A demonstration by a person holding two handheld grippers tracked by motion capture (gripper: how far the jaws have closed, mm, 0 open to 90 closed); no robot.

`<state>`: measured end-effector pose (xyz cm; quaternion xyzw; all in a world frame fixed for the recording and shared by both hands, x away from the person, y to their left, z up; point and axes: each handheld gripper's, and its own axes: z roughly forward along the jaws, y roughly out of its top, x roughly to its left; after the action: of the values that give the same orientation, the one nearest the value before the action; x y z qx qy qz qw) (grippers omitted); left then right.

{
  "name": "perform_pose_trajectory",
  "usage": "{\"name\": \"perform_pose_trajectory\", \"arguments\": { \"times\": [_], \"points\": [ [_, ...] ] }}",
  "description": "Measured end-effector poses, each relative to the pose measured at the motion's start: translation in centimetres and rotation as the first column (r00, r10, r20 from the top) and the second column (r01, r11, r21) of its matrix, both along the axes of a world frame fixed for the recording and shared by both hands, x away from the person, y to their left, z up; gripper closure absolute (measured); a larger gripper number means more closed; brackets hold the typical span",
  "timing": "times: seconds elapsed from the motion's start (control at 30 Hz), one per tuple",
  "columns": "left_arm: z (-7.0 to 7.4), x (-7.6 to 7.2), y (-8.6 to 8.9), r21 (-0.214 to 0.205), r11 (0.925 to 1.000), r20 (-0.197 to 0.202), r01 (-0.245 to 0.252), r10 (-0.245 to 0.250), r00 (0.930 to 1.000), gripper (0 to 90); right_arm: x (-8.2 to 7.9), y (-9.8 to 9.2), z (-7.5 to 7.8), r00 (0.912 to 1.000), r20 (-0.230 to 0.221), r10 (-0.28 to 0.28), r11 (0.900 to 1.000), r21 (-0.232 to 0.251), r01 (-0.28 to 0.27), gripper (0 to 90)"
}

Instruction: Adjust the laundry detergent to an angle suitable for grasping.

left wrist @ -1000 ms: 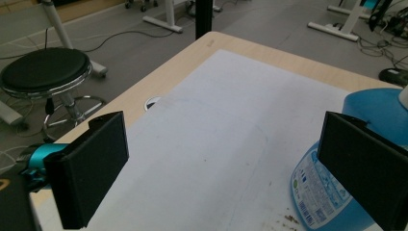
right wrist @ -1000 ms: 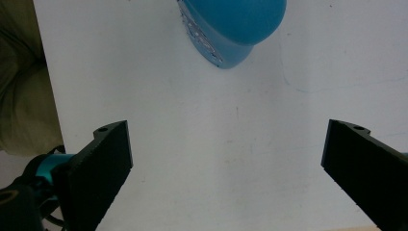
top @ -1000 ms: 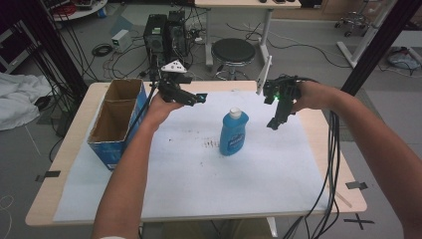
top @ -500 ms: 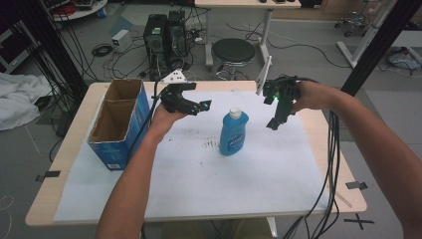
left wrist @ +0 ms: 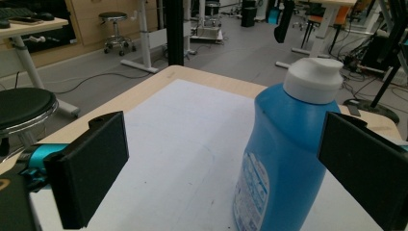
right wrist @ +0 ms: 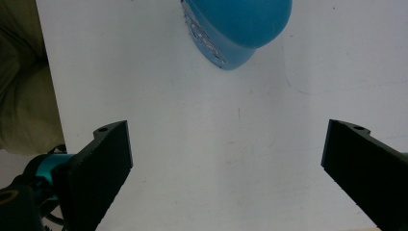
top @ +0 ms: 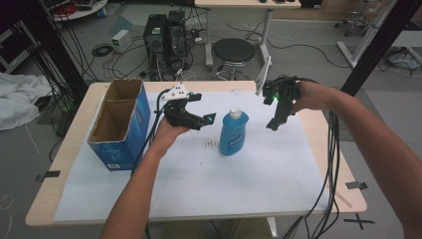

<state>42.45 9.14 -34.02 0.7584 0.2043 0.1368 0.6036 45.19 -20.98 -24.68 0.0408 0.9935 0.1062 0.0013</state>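
A blue bottle (top: pixel 233 135) with a white cap stands upright on the white paper at the table's middle. My left gripper (top: pixel 204 108) is open just left of it, level with the bottle's upper part. In the left gripper view the bottle (left wrist: pixel 284 159) stands ahead of the wide-open jaws of the left gripper (left wrist: pixel 221 149), nearer the right jaw and touching neither. My right gripper (top: pixel 277 117) hangs right of the bottle and points down. It (right wrist: pixel 226 159) is open over bare paper, with the bottle's (right wrist: pixel 240 24) base at the top of the right gripper view.
An open blue cardboard box (top: pixel 119 124) with two compartments stands at the table's left. White paper (top: pixel 239 184) covers most of the tabletop. Cables trail from the right hand over the table's right edge. A black stool (top: pixel 233 50) and computer towers stand beyond the far edge.
My left gripper has moved right, from beside the box to close beside the bottle. The right gripper has stayed in place.
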Motion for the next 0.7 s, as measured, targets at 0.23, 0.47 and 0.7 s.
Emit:
{"name": "perform_pose_trajectory", "arguments": {
  "times": [0.23,0.47,0.7],
  "points": [
    [-0.5,-1.4,-0.5,-0.003,0.9998,0.033,-0.021,0.021,0.9992,3.9,0.0,0.0,0.0,1.0,-0.001,0.004,1.0,0.002,-0.004,2.7],
    [-1.4,-2.9,-0.9,-0.022,0.9993,0.048,-0.031,0.032,0.9984,4.0,-0.1,-0.1,0.1,1.0,0.003,-0.001,1.0,0.005,0.001,2.7],
    [-2.5,-4.2,-1.3,-0.03,0.9967,0.048,-0.076,0.077,0.9959,4.0,-0.2,-0.1,0.1,1.0,0.005,0.004,1.0,0.003,-0.004,2.7]
  ]
}}
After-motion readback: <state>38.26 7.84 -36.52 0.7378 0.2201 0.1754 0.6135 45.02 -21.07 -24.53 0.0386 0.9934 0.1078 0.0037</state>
